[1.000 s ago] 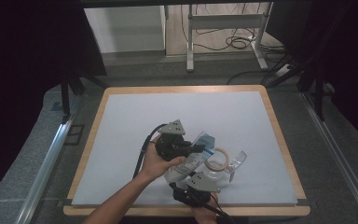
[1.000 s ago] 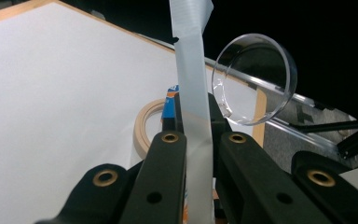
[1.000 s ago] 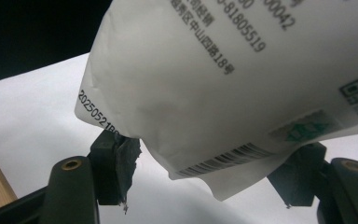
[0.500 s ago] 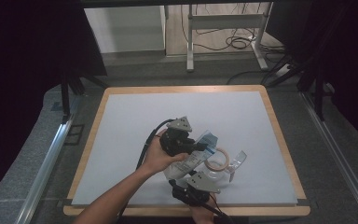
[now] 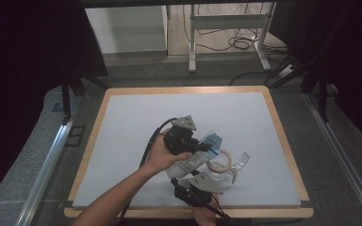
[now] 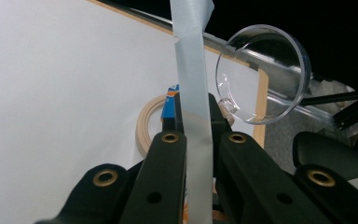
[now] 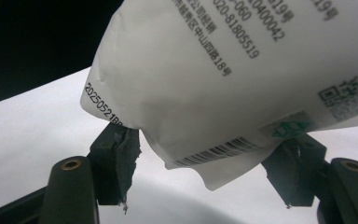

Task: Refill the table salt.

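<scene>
A white pouch (image 5: 187,165) with black print and a barcode (image 7: 223,70) is held up between both grippers near the table's front edge. My left gripper (image 5: 201,147) is shut on the pouch's thin top strip (image 6: 193,84), which rises straight up between its jaws (image 6: 196,108). My right gripper (image 5: 195,175) comes in from the front edge. Its pads (image 7: 127,145) press the pouch's bottom corner from both sides (image 7: 205,142). A light wooden ring (image 5: 220,165) lies on the mat beside the pouch, with a clear round plastic dish (image 5: 241,161) just right of it.
The white mat (image 5: 169,113) sits in a wooden frame (image 5: 283,136), with bare mat at the back and left. The ring (image 6: 145,122) and the clear dish (image 6: 261,74) lie beyond the left jaws. Black cables trail from both grippers toward the front.
My left gripper has shifted slightly to the right with the pouch's top strip still in it. The right gripper has stayed in place.
</scene>
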A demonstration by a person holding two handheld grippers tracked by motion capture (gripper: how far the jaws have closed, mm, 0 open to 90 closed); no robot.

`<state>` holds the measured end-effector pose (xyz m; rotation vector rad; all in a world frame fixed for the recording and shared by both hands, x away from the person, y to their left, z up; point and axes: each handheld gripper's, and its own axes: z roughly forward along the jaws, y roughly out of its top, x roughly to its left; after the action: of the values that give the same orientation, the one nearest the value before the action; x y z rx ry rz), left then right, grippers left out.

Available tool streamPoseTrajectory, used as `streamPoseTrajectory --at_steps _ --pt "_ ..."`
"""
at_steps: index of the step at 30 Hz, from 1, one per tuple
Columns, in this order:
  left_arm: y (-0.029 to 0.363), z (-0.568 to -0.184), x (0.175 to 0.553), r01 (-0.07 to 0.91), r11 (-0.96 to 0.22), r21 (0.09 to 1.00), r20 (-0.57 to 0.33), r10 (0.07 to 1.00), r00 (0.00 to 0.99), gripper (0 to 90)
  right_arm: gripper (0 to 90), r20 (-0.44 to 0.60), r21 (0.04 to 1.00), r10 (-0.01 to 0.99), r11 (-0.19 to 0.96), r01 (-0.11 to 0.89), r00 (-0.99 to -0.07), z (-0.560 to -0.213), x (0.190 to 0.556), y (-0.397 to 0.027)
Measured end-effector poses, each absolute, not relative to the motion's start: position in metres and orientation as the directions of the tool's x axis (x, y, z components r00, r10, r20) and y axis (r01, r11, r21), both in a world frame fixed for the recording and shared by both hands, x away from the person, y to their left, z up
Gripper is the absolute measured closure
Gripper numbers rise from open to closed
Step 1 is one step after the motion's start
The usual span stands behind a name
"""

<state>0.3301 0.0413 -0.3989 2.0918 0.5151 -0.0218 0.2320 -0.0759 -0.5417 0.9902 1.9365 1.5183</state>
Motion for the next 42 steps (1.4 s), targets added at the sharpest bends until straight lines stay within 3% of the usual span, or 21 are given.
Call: streamPoseTrajectory --at_steps 42 --pt "0.019 -0.394 0.344 0.391 -0.536 0.749 -0.219 0.356 0.908 90.0 37.8 0.060 0.975 0.793 0.084 0.206 -0.607 -0.536 0.229 -0.076"
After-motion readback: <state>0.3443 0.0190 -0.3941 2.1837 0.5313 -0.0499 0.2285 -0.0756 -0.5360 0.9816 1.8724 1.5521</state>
